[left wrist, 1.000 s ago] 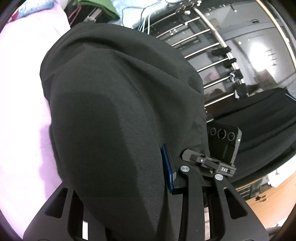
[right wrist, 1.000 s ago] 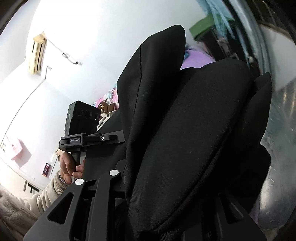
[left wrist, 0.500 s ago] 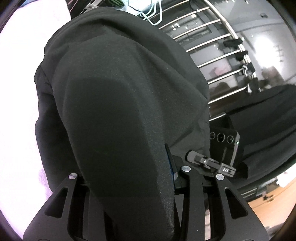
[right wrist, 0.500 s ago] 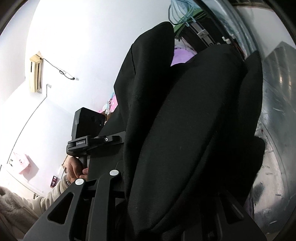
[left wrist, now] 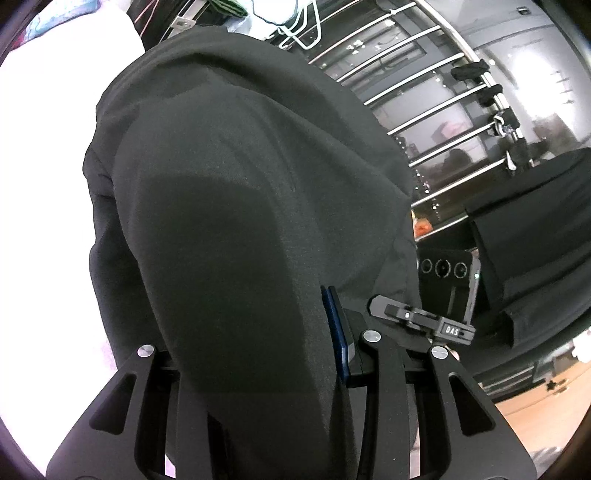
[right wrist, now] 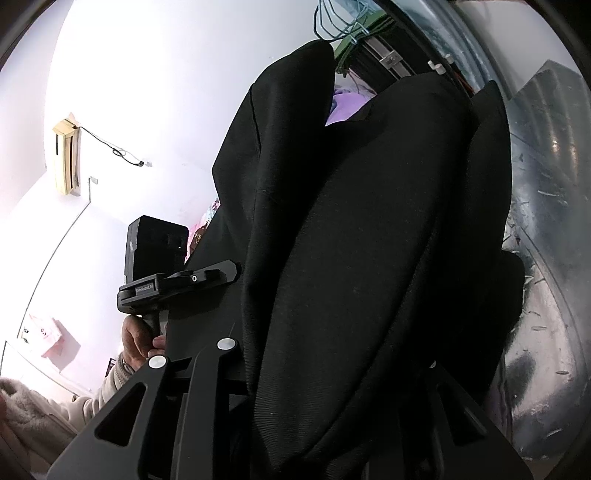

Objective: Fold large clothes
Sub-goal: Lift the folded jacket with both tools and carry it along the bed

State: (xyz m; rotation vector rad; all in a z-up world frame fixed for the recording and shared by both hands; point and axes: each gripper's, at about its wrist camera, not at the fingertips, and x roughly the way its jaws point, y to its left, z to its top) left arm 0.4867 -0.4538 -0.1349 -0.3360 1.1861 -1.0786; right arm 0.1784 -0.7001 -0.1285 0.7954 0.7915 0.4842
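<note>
Both tools were clamped on one black garment (left wrist: 229, 229), each holding a bunched edge. The left tool (left wrist: 258, 369) had thick cloth between its jaws, the fabric draping forward over the fingers and blocking most of the view. The right tool (right wrist: 332, 387) pinched a folded layer the same way. Garment was off any surface, slung between the two, probably so it hangs straight before laying. Drying rack (left wrist: 424, 92) behind.

A home laundry or bedroom corner. A chrome drying rack (left wrist: 436, 110) with clips and wire hangers (left wrist: 303, 33) stands at the far side; a wall air conditioner (right wrist: 66, 158) hangs on white walls, above wooden flooring (left wrist: 535, 413).
</note>
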